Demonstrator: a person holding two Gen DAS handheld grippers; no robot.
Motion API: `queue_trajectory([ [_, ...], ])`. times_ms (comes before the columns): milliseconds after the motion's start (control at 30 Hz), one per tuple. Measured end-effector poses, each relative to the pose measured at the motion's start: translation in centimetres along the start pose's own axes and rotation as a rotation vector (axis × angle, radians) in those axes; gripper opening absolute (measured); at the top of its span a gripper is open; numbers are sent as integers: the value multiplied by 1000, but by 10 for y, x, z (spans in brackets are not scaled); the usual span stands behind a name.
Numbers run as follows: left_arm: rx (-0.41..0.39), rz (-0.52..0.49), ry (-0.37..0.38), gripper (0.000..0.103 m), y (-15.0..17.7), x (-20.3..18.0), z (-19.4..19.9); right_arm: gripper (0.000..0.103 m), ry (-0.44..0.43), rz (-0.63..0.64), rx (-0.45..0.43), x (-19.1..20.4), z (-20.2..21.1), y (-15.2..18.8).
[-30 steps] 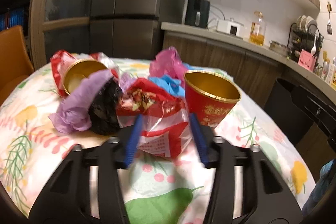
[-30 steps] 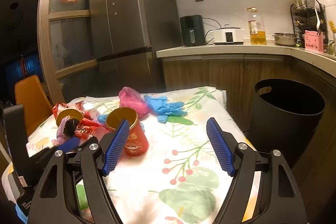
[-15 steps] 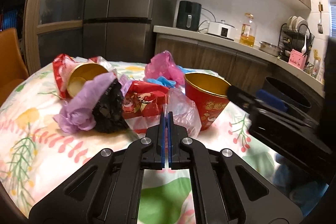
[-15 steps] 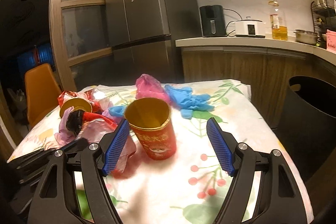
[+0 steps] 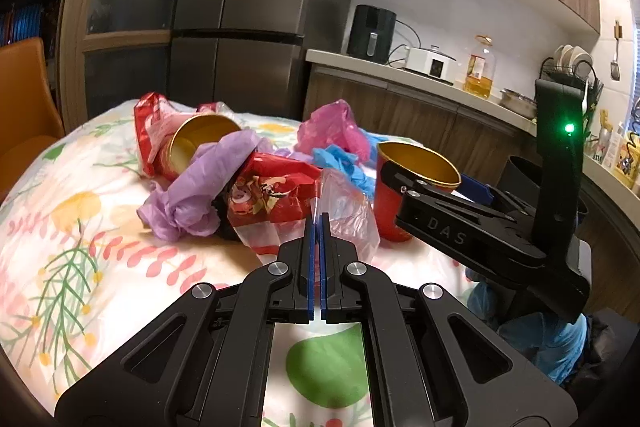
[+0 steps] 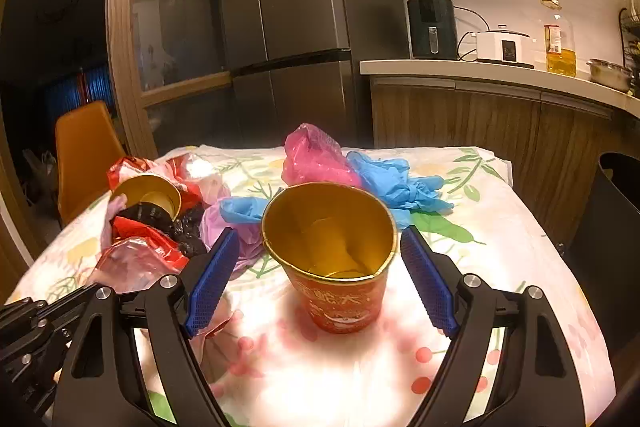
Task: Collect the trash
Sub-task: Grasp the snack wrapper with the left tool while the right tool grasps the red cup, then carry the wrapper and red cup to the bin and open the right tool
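My left gripper (image 5: 318, 227) is shut on the edge of a clear and red plastic wrapper (image 5: 280, 203) that lies on the table. An upright red paper cup with a gold inside (image 6: 332, 251) stands between the blue pads of my open right gripper (image 6: 316, 267), untouched; the cup also shows in the left wrist view (image 5: 412, 183). A second cup (image 5: 192, 143) lies on its side among a purple glove (image 5: 200, 195), a pink bag (image 6: 312, 155) and blue gloves (image 6: 396, 183).
The table has a floral cloth (image 6: 500, 219). A black bin (image 6: 616, 227) stands to its right. An orange chair (image 6: 84, 147) is at the left. A fridge and a kitchen counter with appliances are behind.
My left gripper closed on the plastic wrapper. My right gripper moved forward and left until its open pads flank the upright red cup.
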State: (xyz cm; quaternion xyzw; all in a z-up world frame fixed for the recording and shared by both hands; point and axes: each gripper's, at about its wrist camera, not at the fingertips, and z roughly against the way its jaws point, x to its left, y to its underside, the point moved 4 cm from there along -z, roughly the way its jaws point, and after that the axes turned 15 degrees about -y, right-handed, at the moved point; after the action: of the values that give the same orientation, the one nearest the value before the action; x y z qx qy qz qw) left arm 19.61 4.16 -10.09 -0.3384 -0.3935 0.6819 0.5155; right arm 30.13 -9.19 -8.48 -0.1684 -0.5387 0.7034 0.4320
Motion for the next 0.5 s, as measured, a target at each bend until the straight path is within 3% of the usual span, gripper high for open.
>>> queue_trajectory([
  [67,7,9,2,1,0,2,-1,79,1,-4,7,-1,-2,1],
  [200,9,11,1,1,0,3,-2,63,-1,-13,23,-4,-5,3],
  [500,6,-3,3,0,-1,-3,2,53,-24,-17,-10,-4,9,3],
])
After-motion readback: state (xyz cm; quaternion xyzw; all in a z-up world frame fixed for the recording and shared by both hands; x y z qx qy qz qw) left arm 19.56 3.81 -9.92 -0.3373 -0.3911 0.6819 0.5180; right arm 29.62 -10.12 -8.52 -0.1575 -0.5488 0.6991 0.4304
